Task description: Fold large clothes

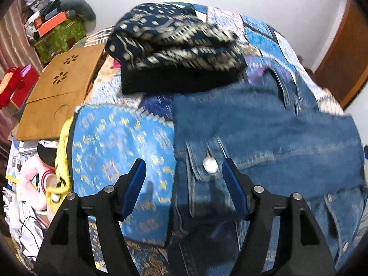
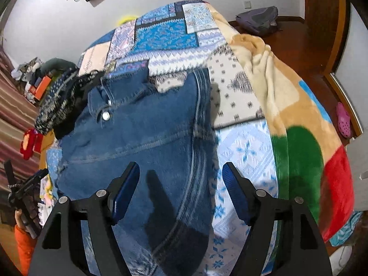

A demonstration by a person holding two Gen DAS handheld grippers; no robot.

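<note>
jeans [image 1: 264,124] motion-blurred, legs cut off below

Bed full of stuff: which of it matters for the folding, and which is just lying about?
Matters:
jeans
left hand-held gripper, open
right hand-held gripper, open

Lying about:
folded patterned cloth
wooden board
fleece blanket
pink shoe

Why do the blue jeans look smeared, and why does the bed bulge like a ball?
Left wrist view: the blue denim jeans and the blue patterned bedspread are streaked by motion blur, while the open left gripper stays sharp. Right wrist view: the fisheye lens bows the bed into a dome; the open right gripper casts dark finger shadows on the denim.
</note>
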